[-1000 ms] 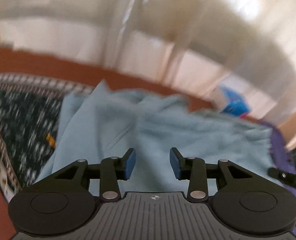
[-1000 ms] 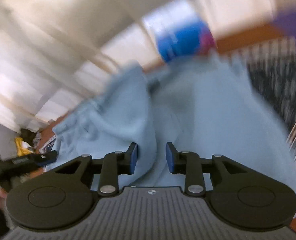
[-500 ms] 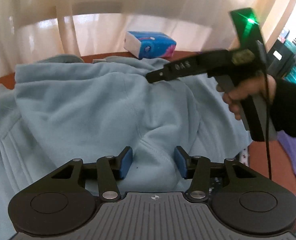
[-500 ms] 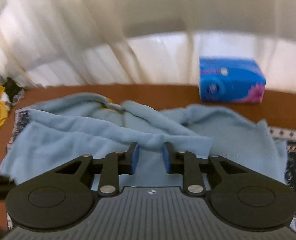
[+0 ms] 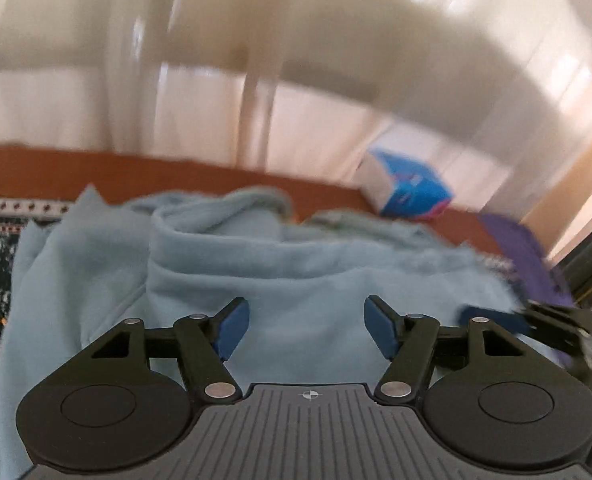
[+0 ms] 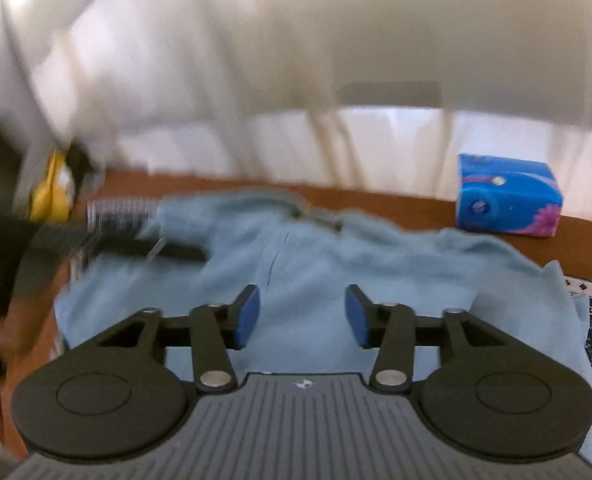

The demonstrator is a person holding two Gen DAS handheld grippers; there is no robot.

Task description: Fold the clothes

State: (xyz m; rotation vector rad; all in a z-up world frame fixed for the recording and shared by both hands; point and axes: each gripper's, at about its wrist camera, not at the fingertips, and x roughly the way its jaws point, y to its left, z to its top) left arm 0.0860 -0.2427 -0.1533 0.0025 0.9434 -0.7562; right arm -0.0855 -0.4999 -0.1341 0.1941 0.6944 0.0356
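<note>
L gripper (image 5: 307, 329) agape, empty | R gripper (image 6: 303, 317) agape, empty | blue sweatshirt (image 5: 296, 280) crumpled on table (image 6: 416, 210)

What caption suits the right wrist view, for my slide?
Open right gripper above a rumpled light blue garment, tissue pack behind.

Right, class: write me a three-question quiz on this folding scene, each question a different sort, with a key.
1. True or false: the left hand-held gripper grips the light blue garment.
2. What blue box stands on the wooden table beyond the garment?
A. tissue pack
B. lunchbox
C. book
3. Fill in: the right hand-held gripper has its jaws ____.

Key: 1 false, its jaws stand apart over the cloth; 2 A; 3 open.
</note>
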